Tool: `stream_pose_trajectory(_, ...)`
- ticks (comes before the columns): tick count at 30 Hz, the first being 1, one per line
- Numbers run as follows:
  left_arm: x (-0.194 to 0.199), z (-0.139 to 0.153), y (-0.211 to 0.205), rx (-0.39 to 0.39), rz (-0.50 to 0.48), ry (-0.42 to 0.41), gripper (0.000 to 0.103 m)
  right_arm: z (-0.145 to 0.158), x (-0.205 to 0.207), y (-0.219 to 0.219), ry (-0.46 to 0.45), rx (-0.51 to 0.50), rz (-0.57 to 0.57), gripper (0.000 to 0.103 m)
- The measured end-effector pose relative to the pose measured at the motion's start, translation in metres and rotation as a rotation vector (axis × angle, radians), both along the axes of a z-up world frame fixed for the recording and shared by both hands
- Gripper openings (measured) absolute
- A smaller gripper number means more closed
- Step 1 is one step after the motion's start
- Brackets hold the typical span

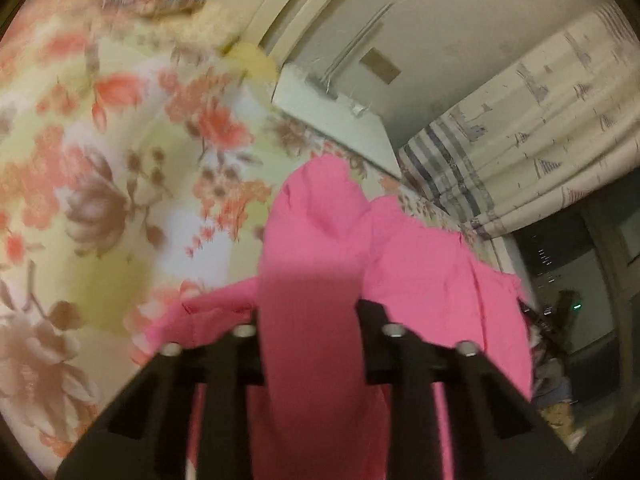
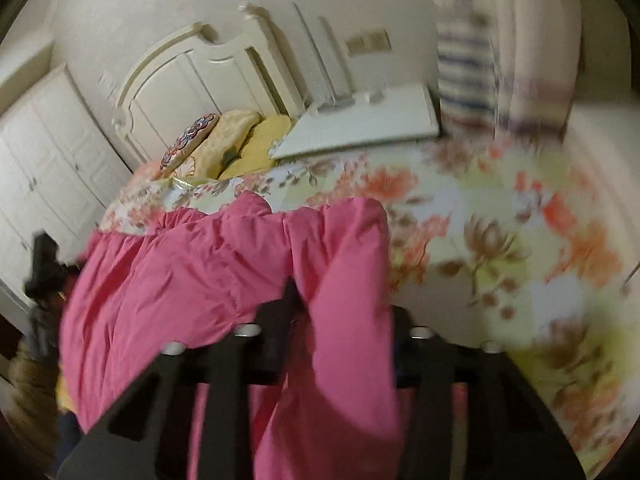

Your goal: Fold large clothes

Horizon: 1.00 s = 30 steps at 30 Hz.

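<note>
A large pink garment (image 1: 420,276) hangs from both grippers above a bed with a floral sheet (image 1: 100,168). My left gripper (image 1: 308,312) is shut on a thick fold of the pink cloth, which fills the gap between its black fingers (image 1: 370,312) and hides the tips. In the right wrist view the pink garment (image 2: 180,280) spreads to the left, gathered along its upper edge. My right gripper (image 2: 344,312) is shut on a bunched part of it; the cloth covers most of the fingers (image 2: 286,304). The other gripper (image 2: 44,264) shows dark at the far left edge.
The floral sheet (image 2: 500,240) covers the bed. Pillows (image 2: 240,140) lie by a cream headboard (image 2: 192,68). A white bedside table (image 2: 360,124) stands beside the bed, with a striped curtain (image 1: 540,128) behind. White wardrobe doors (image 2: 52,160) are at the left. Clutter lies on the floor (image 1: 556,380).
</note>
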<state>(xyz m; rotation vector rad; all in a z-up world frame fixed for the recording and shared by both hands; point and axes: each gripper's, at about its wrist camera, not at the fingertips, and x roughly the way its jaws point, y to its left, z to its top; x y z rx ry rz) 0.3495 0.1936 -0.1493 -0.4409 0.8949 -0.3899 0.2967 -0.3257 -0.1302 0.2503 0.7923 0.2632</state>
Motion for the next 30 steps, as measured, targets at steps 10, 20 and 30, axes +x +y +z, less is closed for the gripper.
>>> stream_pose_trajectory(10,-0.011,0.07,-0.016,0.003,0.075,-0.17,0.015,0.081,-0.019,0.013,-0.226,-0.062,-0.058,0.024)
stream_pose_trajectory(20,0.038,-0.008,-0.031,0.258,0.198,-0.009,0.049,-0.02,0.045,0.002,0.071,-0.055,-0.171,0.03)
stream_pose_trajectory(30,-0.056,0.097,-0.103,0.586,0.295,-0.533,0.101,0.093,-0.028,0.043,-0.304,-0.126,-0.216,0.099)
